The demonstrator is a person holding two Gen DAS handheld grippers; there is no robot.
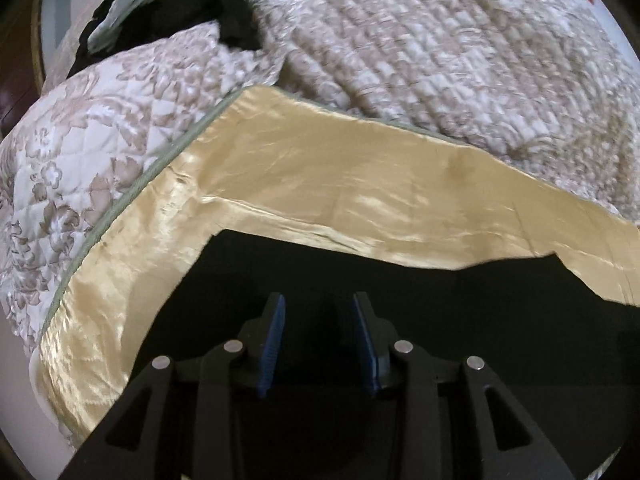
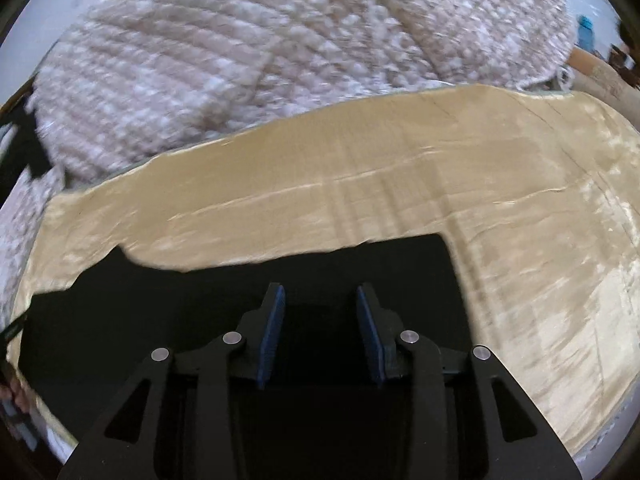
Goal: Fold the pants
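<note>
The black pants [image 1: 440, 300] lie flat on a shiny golden cloth [image 1: 320, 168], with their far edge running across both wrist views. In the left wrist view their far left corner shows, and my left gripper [image 1: 319, 304] hovers over the dark fabric near it. Its blue pads [image 1: 276, 336] stand apart and nothing is pinched between them. In the right wrist view the pants [image 2: 200, 300] end in a square far right corner. My right gripper [image 2: 320, 294] is open over that end, its pads [image 2: 370, 336] apart above the fabric.
The golden cloth [image 2: 360, 180] covers the near part of a bed. Behind it lies a rumpled beige floral quilt [image 1: 440, 40] [image 2: 200, 60]. A heap of dark and pale green clothing [image 1: 168, 8] sits at the far left.
</note>
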